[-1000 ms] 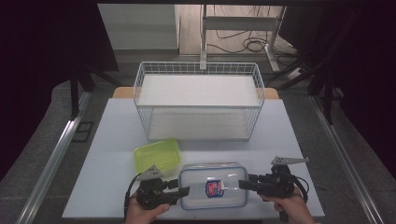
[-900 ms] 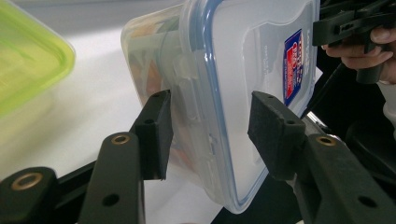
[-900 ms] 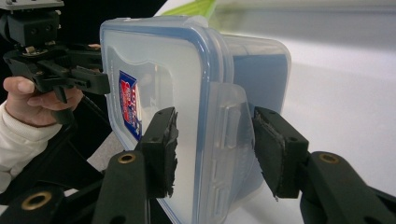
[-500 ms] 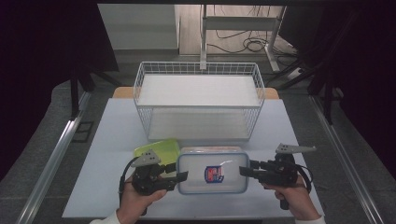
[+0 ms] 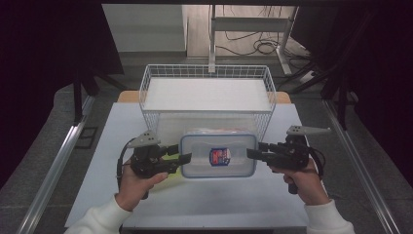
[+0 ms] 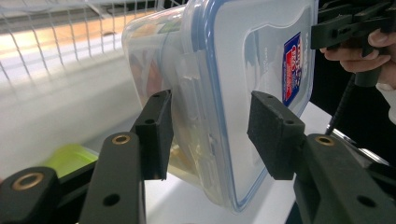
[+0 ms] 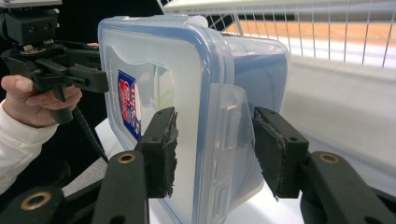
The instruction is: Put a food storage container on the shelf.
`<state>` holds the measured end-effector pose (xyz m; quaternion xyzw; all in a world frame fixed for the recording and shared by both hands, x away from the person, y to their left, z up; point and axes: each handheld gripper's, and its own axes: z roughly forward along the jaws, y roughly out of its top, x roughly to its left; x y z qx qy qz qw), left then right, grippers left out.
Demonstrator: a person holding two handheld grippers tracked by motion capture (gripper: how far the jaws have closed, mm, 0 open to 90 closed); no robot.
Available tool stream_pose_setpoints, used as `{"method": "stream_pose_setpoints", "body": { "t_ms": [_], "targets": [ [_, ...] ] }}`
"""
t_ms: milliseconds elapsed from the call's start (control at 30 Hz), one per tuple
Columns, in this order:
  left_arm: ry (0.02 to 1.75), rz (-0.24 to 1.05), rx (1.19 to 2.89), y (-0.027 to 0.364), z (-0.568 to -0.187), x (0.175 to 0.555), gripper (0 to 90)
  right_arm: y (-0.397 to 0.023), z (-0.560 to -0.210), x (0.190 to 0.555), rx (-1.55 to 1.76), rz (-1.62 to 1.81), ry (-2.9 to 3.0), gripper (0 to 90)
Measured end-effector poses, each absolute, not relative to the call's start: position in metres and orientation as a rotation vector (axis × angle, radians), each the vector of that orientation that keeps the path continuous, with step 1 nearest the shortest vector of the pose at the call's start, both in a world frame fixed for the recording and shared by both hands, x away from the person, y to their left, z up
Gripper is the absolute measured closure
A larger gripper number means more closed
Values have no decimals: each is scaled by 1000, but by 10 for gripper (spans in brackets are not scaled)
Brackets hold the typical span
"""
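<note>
A clear rectangular food container [image 5: 218, 155] with a blue-rimmed lid and a red-and-blue label hangs above the white table [image 5: 204, 207], just in front of the wire basket [image 5: 207, 71]. My left gripper [image 5: 181, 154] is shut on its left end, one pad under the tub and one on the lid, as the left gripper view shows [image 6: 212, 133]. My right gripper [image 5: 253, 150] is shut on the right end over the lid's clip flap [image 7: 215, 149]. The container [image 6: 243, 70] is held level between both hands, and food shows through its wall [image 7: 261, 60].
The white wire basket stands at the back of the table, its floor bare. A yellow-green plastic piece [image 6: 70, 156] lies on the table below the left gripper. Metal rails run along both table sides. Cables and a desk frame sit on the floor behind.
Both grippers have lifted the container off the table and carried it toward the basket. The green piece, plainly visible before, now lies mostly hidden under the left hand and container.
</note>
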<state>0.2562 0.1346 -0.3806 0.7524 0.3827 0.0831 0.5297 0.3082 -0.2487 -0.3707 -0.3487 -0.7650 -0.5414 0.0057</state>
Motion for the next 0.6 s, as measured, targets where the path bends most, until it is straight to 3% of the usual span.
{"method": "stream_pose_setpoints", "body": {
  "t_ms": [600],
  "targets": [
    [875, 223, 1784, 155, -329, 311, 511, -229, -317, 354, -1071, -1759, -2429, 504]
  ]
}}
